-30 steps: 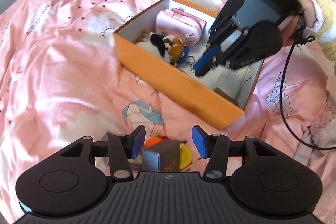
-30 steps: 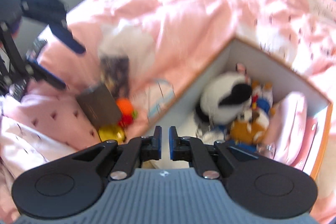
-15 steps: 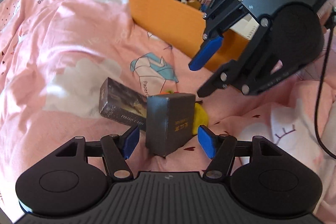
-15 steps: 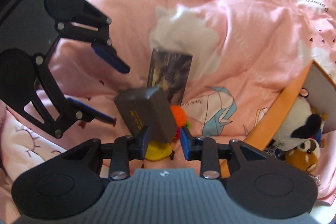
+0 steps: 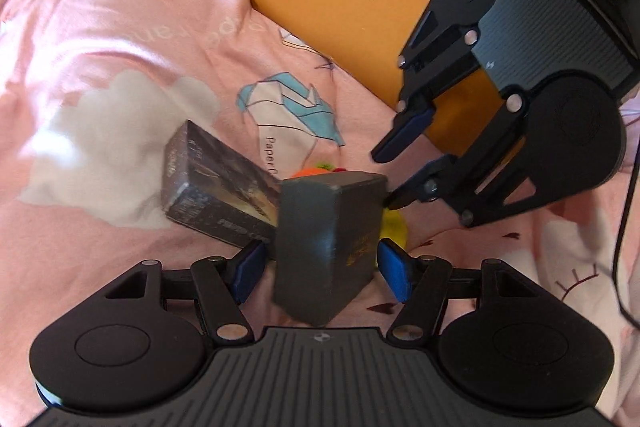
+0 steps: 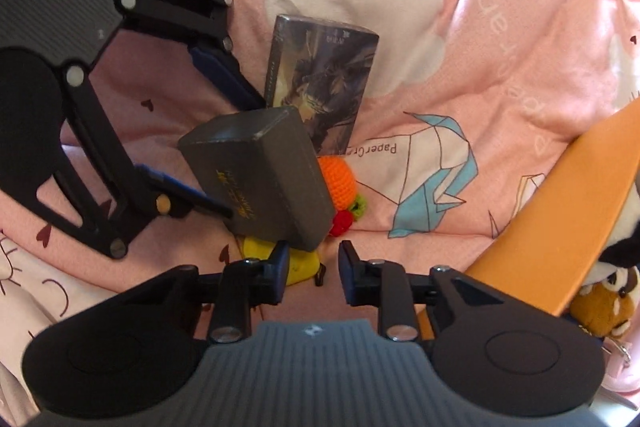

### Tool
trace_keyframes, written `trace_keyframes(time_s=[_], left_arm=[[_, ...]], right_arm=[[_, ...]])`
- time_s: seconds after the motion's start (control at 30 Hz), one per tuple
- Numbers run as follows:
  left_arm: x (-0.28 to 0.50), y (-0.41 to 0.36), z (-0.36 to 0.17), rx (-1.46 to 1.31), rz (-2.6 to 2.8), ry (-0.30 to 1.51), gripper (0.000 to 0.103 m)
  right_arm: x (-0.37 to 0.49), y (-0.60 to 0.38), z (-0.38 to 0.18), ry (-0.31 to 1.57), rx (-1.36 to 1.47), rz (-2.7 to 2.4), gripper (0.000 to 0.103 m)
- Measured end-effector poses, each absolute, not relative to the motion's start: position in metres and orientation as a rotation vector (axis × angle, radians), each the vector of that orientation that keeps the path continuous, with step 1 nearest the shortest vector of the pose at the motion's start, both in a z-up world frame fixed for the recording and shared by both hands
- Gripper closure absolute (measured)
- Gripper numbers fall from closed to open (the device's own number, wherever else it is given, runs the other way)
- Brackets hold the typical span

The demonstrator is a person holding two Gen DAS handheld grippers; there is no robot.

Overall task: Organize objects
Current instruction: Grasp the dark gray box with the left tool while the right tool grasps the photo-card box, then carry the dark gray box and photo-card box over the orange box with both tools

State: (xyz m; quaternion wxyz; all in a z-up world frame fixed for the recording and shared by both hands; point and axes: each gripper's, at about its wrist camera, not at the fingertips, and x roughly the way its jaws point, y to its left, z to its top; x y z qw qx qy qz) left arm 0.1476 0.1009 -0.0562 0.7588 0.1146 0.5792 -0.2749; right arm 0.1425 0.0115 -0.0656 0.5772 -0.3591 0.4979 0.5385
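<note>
the left gripper (image 5: 318, 269) has its blue pads spread wide on either side of the dark grey box (image 5: 326, 247), w/ a small gap each side, so nothing is pinched yet. the box stands tilted on the pink duvet (image 5: 100, 39), leaning against the printed card box (image 5: 218, 187) and sitting over a yellow toy (image 6: 296, 261) and an orange crochet toy (image 6: 338, 179). the right gripper (image 6: 314, 273) hovers low just beside the same pile, fingers apart w/ a narrower gap, holding nothing.

to do this grab well: centre the pads on the grey box's two broad faces, close square so it doesn't twist out (it's already leaning, so it could tip toward the yellow toy), then lift straight up before swinging to the orange box (image 5: 332, 3), which sits near, beyond the pile, w/ plush toys (image 6: 616, 283) already inside. keep the right gripper out of the lift path; the two are v. close.

writing: the duvet print reads "paper crane" beside an origami crane drawing (image 6: 436, 179). the grey box has gold lettering (image 6: 236, 193), too blurred to read. the card box's text is illegible too.
</note>
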Motion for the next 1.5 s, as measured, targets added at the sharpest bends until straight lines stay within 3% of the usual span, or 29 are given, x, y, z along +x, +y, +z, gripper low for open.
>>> trace_keyframes(time_s=[0.07, 0.17, 0.4, 0.67, 0.87, 1.03, 1.5], left_arm=[[0.146, 0.100, -0.057, 0.243, -0.601, 1.266, 0.033], [0.141, 0.104, -0.054, 0.241, -0.582, 1.255, 0.051], [0.116, 0.111, -0.033, 0.121, -0.497, 1.207, 0.062], [0.090, 0.122, 0.020, 0.054, -0.332, 1.130, 0.063], [0.102, 0.140, 0.051, 0.032, -0.152, 1.134, 0.063], [0.113, 0.151, 0.045, 0.023, -0.070, 1.166, 0.063], [0.130, 0.169, 0.015, -0.134, -0.101, 1.254, 0.066]], right_arm=[[0.142, 0.012, -0.066, 1.164, -0.837, 1.270, 0.076], [0.141, 0.011, -0.065, 1.163, -0.841, 1.273, 0.076], [0.144, 0.006, -0.055, 1.151, -0.789, 1.276, 0.075], [0.145, 0.007, -0.031, 1.078, -0.734, 1.293, 0.073], [0.146, 0.019, -0.026, 1.035, -0.683, 1.324, 0.054], [0.155, 0.043, -0.031, 1.012, -0.664, 1.350, 0.035], [0.178, 0.087, -0.068, 1.111, -0.616, 1.358, 0.039]])
